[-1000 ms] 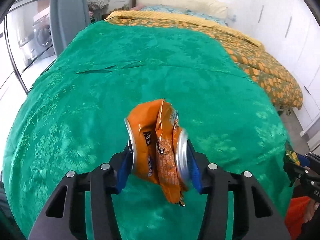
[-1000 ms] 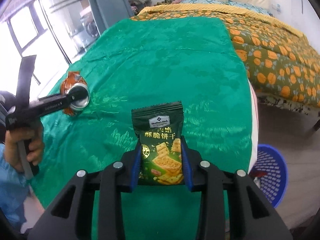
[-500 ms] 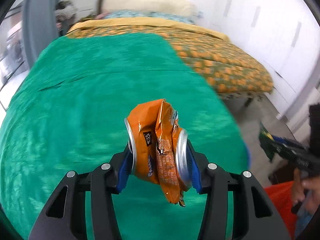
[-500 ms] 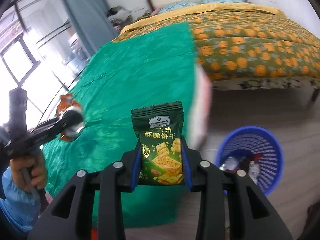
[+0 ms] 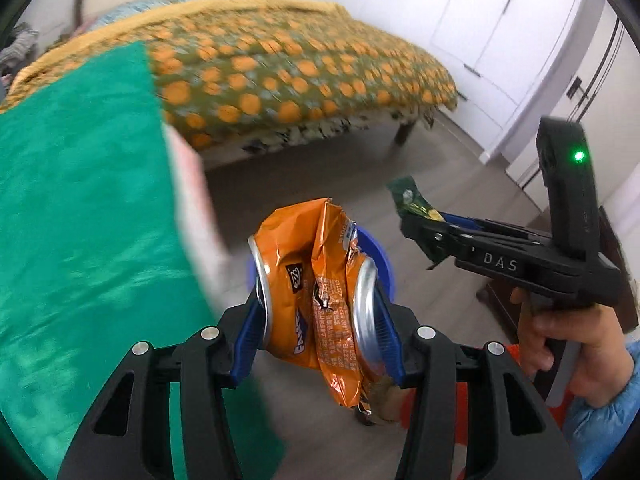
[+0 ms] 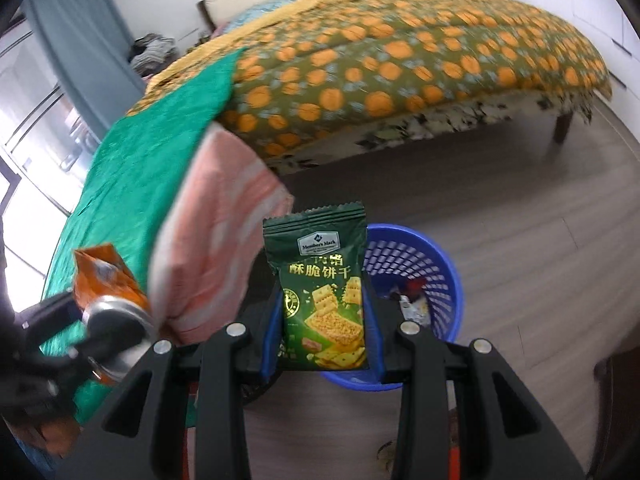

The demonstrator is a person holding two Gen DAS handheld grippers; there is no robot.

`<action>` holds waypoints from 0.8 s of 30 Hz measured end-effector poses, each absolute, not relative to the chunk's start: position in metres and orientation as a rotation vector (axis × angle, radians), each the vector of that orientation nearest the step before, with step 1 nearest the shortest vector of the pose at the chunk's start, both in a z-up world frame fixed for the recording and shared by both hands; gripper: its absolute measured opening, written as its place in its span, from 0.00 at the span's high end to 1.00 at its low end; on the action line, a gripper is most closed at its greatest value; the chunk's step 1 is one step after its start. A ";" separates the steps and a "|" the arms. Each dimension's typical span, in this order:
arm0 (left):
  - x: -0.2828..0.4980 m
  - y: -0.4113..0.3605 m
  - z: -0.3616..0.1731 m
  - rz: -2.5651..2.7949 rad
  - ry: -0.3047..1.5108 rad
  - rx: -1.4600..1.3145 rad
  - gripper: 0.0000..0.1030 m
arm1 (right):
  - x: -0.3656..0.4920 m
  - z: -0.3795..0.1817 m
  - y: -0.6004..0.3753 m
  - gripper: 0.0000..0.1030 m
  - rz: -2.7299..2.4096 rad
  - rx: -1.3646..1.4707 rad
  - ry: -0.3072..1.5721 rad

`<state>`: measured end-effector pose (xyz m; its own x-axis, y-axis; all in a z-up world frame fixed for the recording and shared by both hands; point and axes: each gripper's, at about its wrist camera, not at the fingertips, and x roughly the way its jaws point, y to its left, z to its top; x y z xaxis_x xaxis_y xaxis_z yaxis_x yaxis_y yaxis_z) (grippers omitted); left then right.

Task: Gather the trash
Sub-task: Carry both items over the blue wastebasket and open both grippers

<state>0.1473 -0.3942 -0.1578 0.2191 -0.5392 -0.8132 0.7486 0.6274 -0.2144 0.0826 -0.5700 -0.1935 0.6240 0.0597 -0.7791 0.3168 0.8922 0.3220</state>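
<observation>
Can [image 5: 316, 292] crushed, orange, silver-ended; packet [image 6: 324, 300] dark green, flat.

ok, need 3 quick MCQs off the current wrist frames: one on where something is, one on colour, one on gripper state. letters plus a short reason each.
1. Where is the blue basket?
A. On the green bedspread
B. On the floor, beyond the right gripper
C. Under the bed frame

2. What colour is the crushed can in the left gripper?
A. Orange
B. Red
C. Silver-blue only

3. What is the state of the right gripper?
A. Open, nothing in it
B. Shut on the green snack packet
C. Shut on the basket rim

Answers:
1. B: the right wrist view shows the basket standing on the wood floor, partly hidden behind the packet.
2. A: its wall is orange with silver ends.
3. B: the blue pads press both sides of the upright packet.
</observation>
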 end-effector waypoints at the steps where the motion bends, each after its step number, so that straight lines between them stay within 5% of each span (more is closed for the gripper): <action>1: 0.148 -0.406 -0.166 -0.905 1.023 0.251 0.51 | 0.083 -0.197 -0.575 0.67 -0.159 0.470 0.895; 16: 0.188 -0.496 -0.271 -0.831 1.185 0.334 0.49 | 0.109 -0.284 -0.652 0.67 -0.166 0.732 0.969; 21: 0.202 -0.505 -0.300 -0.776 1.219 0.378 0.40 | 0.122 -0.318 -0.669 0.63 -0.151 0.834 0.987; 24: 0.210 -0.507 -0.303 -0.753 1.217 0.367 0.24 | 0.125 -0.330 -0.679 0.23 -0.172 0.876 0.991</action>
<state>0.2097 -0.5072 -0.3028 0.1494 -0.3220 -0.9349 0.6930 0.7085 -0.1333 0.1245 -0.6792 -0.3299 0.5648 0.2483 -0.7870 0.4985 0.6574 0.5651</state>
